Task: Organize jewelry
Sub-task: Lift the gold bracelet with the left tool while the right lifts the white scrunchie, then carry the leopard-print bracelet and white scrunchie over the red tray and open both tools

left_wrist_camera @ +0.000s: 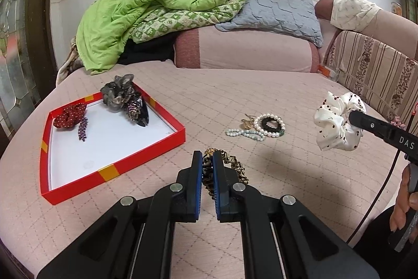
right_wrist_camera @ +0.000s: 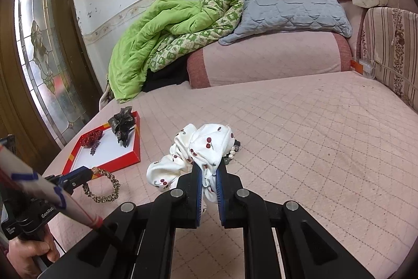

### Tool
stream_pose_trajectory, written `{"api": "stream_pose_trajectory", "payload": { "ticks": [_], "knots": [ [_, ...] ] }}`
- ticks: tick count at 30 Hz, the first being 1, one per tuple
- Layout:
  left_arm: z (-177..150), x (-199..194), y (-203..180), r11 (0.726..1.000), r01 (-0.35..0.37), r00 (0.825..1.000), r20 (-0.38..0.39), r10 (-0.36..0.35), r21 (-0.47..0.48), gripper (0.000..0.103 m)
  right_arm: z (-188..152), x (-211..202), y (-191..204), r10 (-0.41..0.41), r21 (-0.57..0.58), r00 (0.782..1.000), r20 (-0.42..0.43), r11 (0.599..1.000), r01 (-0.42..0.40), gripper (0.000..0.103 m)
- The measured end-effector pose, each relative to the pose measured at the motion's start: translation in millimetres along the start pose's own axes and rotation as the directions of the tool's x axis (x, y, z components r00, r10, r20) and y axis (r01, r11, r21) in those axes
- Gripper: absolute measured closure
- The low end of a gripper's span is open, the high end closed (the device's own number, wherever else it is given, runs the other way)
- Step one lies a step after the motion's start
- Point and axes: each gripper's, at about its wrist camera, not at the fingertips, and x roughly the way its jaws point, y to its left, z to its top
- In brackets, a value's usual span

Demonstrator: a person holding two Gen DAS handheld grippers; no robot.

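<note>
My left gripper [left_wrist_camera: 207,157] is shut on a leopard-print scrunchie [left_wrist_camera: 232,165], held just above the pink bedspread; the same scrunchie [right_wrist_camera: 104,187] hangs from that gripper [right_wrist_camera: 90,173] in the right wrist view. My right gripper [right_wrist_camera: 209,168] is shut on a white cherry-print scrunchie [right_wrist_camera: 198,148], also visible in the left wrist view as the white scrunchie [left_wrist_camera: 337,127] at the right. A red box lid [left_wrist_camera: 115,170] with a white floor lies to the left and holds a red scrunchie [left_wrist_camera: 69,117], a purple clip [left_wrist_camera: 83,128], a grey fabric flower [left_wrist_camera: 117,94] and a dark hair claw [left_wrist_camera: 138,111].
Pearl and bead bracelets [left_wrist_camera: 257,128] with a black hair tie lie on the bedspread between the grippers. A green quilt [left_wrist_camera: 135,15], a grey pillow [left_wrist_camera: 274,7] and a pink bolster [left_wrist_camera: 248,49] sit at the back. A striped cushion [left_wrist_camera: 373,72] is at the right.
</note>
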Motion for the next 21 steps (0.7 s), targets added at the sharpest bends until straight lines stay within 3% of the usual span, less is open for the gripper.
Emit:
{"api": "stream_pose_trajectory", "payload": {
  "ticks": [21],
  "knots": [
    [-2,-28,50,0.995,-0.027,0.999,0.035,0.03,-0.093,0.096,-7,18,34,0.017,-0.075,0.999,-0.046,0.997,-0.02,0.092]
  ]
}}
